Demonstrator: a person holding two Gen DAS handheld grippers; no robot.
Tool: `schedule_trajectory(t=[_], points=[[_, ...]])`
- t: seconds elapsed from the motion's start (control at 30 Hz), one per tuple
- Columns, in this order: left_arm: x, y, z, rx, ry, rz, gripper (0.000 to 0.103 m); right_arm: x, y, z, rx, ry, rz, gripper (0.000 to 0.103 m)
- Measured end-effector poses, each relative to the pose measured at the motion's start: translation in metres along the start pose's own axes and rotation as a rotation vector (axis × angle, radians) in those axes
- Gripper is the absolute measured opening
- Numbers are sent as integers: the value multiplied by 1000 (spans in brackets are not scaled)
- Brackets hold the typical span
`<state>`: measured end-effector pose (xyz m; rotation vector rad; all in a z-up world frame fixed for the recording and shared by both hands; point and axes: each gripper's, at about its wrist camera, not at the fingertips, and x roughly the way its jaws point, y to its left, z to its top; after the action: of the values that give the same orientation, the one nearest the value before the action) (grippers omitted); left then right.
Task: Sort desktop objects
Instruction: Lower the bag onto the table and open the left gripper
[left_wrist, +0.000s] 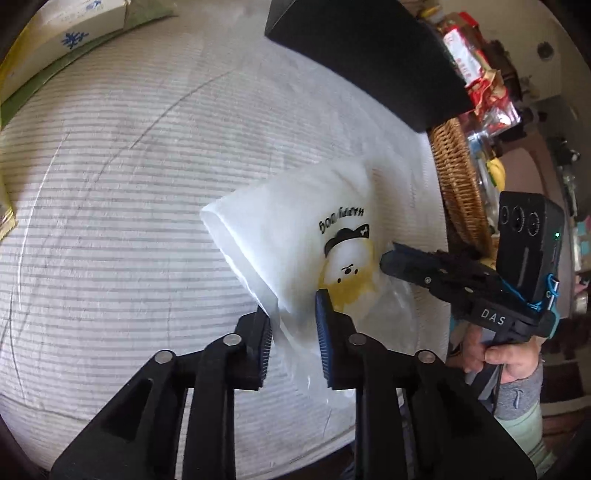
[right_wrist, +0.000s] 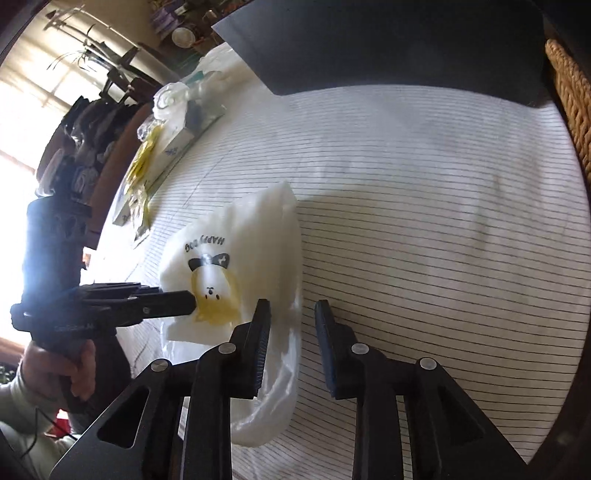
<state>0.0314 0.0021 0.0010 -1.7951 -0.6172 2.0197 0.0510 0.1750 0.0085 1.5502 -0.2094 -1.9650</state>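
Observation:
A white plastic bag (left_wrist: 295, 229) printed with a yellow dog and the words "HAPPY DOG" lies crumpled on the striped tablecloth (left_wrist: 110, 221). In the left wrist view my left gripper (left_wrist: 294, 332) straddles the bag's near edge; thin film runs between the fingers, with a gap still showing. My right gripper (left_wrist: 386, 258) comes in from the right, its tip against the dog print. In the right wrist view the right gripper (right_wrist: 291, 332) stands over the bag's (right_wrist: 240, 258) right edge and handle loop, jaws apart, mostly cloth between them. The left gripper (right_wrist: 190, 302) touches the print from the left.
A black flat panel (left_wrist: 369, 55) lies at the table's far side, seen again as the black panel (right_wrist: 406, 48). A wicker basket (left_wrist: 458, 177) with snack packets (left_wrist: 469, 62) stands at the right. Boxes (left_wrist: 55, 48) and clear bags (right_wrist: 173, 99) sit along the left edge.

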Motion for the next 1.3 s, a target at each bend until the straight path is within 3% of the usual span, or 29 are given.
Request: schedule_trajectory(t=[0.13,0.17,0.23,0.3,0.4,0.53,0.67,1.03,1.17,1.3], points=[[-35,1,0,110,-20,87,35,-23,3,-7,25,-58,-48,26],[-45,-3,4,170,-42,125,39,-33,2,-11,56,-82,-50,28],[-57,-18,20,327,-69,154,57,-50,-4,-22,142,-112,-44,35],[-58,-34,42,447,-89,150,57,-59,-9,-34,242,-131,9,44],[-42,-51,70,547,-18,95,57,-64,-8,-56,355,-122,57,46],[-11,-57,77,625,119,90,55,-54,12,-77,384,-91,116,48],[0,-53,68,650,169,76,49,-36,22,-85,413,-62,137,49],[-13,-39,63,652,138,18,48,-30,11,-70,428,-30,48,53],[-12,-22,73,560,138,-18,48,-21,2,-68,464,-7,62,53],[-21,-10,79,487,74,-26,48,-26,0,-64,430,11,25,53]])
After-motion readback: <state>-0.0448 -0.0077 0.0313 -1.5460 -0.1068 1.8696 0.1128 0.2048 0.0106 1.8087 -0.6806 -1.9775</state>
